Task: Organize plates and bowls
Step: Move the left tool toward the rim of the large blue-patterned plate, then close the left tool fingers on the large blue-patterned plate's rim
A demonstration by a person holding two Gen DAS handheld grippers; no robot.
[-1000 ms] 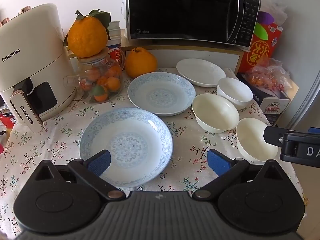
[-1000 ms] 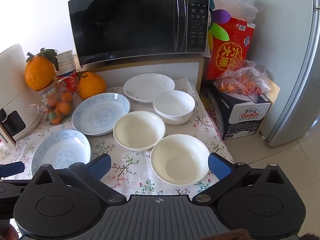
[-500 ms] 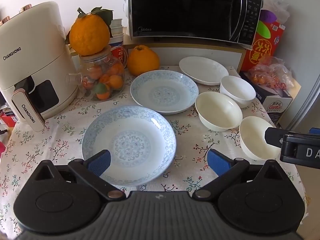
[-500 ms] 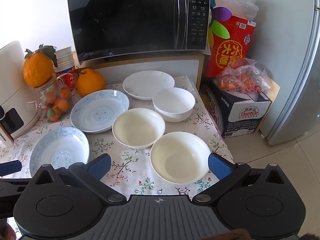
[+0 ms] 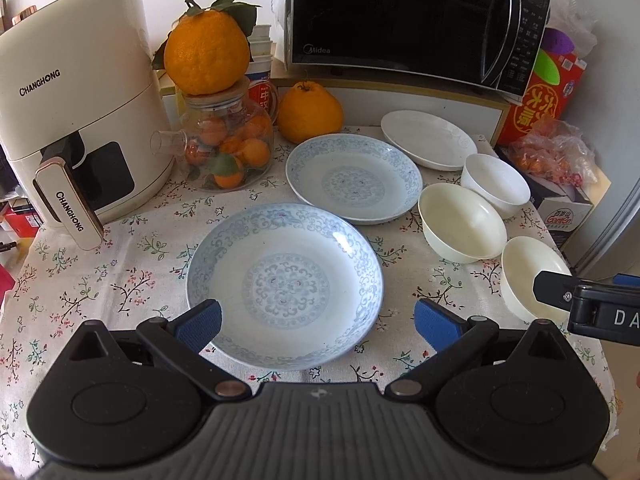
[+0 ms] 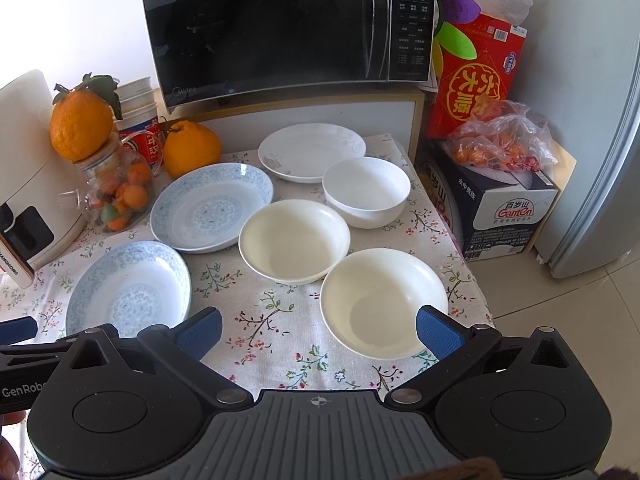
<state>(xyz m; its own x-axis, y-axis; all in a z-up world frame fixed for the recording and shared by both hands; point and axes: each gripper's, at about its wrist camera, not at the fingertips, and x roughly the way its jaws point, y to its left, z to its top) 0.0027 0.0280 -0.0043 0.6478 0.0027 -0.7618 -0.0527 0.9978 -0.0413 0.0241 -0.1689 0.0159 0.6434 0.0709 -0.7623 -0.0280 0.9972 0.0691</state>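
On a floral-clothed worktop (image 5: 132, 280) crowded at its back edge by a microwave (image 5: 416, 20) and, in the back left corner, an air fryer (image 5: 76, 92), three plates and three bowls wait to be sorted. The near blue-patterned plate (image 5: 286, 280) lies at the front edge under the left hand-held gripper (image 5: 318, 322), whose blue pads stand wide and empty; a second blue-patterned plate (image 5: 354, 178) sits behind it and a white plate (image 5: 428, 140) near the back right corner. The right hand-held gripper (image 6: 318, 330), also wide and empty, hovers over the nearest cream bowl (image 6: 382, 302), which sits close to the worktop's right edge above a tiled floor. Likely hazards: a nudge could send that bowl off the edge; glazed rims may slip from a shallow pinch; the cream bowl behind it (image 6: 294, 240) nearly touches it and could be knocked; the fruit-filled glass jar (image 5: 226, 148) topped with a large orange (image 5: 206, 54) looks easily upset.
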